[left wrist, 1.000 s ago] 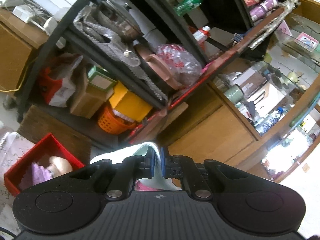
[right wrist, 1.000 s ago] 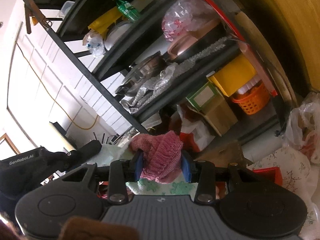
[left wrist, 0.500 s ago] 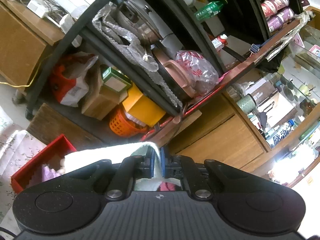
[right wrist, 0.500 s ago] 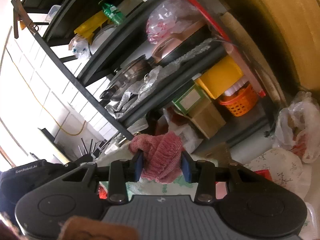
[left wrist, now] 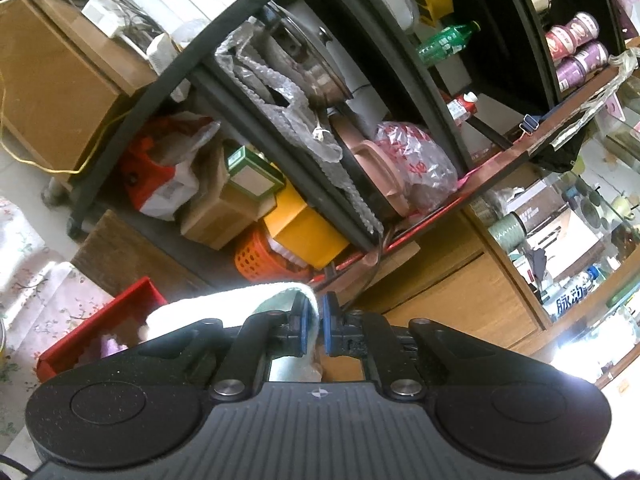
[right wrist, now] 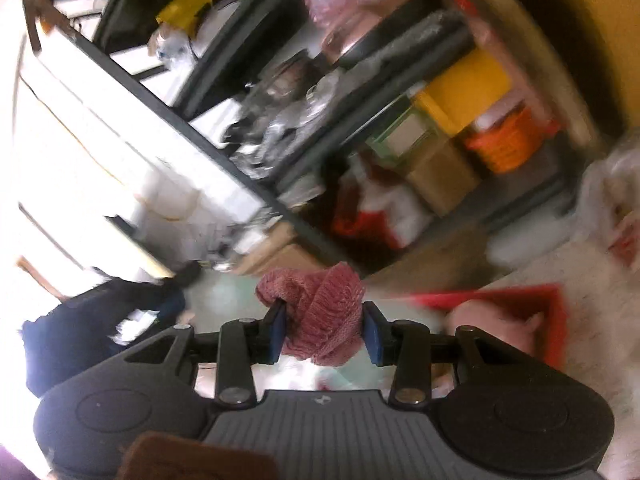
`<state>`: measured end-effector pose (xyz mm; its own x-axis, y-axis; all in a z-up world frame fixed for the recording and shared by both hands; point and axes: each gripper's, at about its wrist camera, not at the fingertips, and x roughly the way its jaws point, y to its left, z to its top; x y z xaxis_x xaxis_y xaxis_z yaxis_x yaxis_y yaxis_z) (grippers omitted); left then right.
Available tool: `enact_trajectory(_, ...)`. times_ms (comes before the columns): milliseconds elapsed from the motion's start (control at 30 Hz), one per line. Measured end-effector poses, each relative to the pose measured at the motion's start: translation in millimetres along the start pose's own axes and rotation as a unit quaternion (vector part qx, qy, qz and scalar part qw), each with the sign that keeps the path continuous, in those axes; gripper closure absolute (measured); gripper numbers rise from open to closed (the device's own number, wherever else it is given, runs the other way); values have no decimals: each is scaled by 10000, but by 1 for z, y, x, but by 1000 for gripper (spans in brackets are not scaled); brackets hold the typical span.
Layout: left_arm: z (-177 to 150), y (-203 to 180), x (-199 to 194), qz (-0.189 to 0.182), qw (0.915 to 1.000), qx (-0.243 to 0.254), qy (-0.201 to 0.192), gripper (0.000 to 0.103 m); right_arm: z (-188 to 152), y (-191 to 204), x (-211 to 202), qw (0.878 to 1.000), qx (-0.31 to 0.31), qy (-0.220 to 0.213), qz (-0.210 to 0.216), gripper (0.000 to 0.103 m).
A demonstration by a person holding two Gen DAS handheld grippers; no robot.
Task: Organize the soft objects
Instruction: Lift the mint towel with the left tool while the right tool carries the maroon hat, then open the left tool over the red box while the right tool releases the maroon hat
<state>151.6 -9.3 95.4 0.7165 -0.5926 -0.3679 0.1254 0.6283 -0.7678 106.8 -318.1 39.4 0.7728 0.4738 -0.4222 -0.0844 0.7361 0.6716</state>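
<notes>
I am holding two soft pieces aloft in front of a cluttered black shelf unit [left wrist: 280, 92]. My left gripper [left wrist: 314, 322] is pinching the edge of a pale white-and-green cloth [left wrist: 240, 300], its blue pads nearly together with only the thin fabric between them. My right gripper [right wrist: 323, 330] is clamping a bunched pink knitted piece [right wrist: 320, 312], the pads pressing into its sides.

Below, a red box [left wrist: 100, 328] is sitting on the flowered table covering [left wrist: 36, 288], already holding something purple and something pale; in the right wrist view the same red box [right wrist: 556, 320] is lying just beyond the right jaw.

The risks, as I am judging them: the pale cloth is hanging by a narrow pinch, so a quick swing may be enough to slip it free. The knit is loosely bunched and could snag on a pad at release. The right view is blurring badly, so I am aiming poorly at the box, and a drop could land on its rim or outside it.
</notes>
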Motion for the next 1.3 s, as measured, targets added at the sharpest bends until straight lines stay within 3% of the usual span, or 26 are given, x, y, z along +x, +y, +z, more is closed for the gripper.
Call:
enact_trajectory(100,0,-1,0,-47,10000,30,32,99,1,-7,-3,9998,48,71,-157,92)
enact_trajectory(233,-6,-9,7,-46,9996,179,190,99,5,-13,-11,9992,231,-208,-235,91)
enact_trajectory(433,-8,-7,8,16,9997,175,186,99,7,19,-27,9906,-651,-795,-903,91)
enact_trajectory(567,-6,-9,5,2,9997,205,140,98,8,32,-29,9837,-964,-1021,-1124,91)
enact_trajectory(833,-9,-10,7,169,9992,354,122,94,-13,37,15,9789,-1392,-271,-1471,91)
enact_trajectory(967,-12,-9,13,374,9981,455,185,79,-21,35,29,9790,-1399,-43,-1479,88)
enact_trajectory(1067,-14,-6,17,492,9973,467,268,62,-23,35,30,9783,-1407,-59,-1517,69)
enact_trajectory(1100,-15,-5,19,521,9971,469,288,59,-23,36,29,9771,-1416,-82,-1586,57)
enact_trajectory(1167,-16,-3,20,563,9969,455,314,57,-22,36,27,9761,-1445,-167,-1616,55)
enact_trajectory(1233,-16,-4,21,584,9967,438,355,48,-20,34,26,9777,-1343,-173,-1603,55)
enact_trajectory(1300,-17,-7,20,600,9959,511,446,26,-18,32,22,9809,-1207,-164,-1519,55)
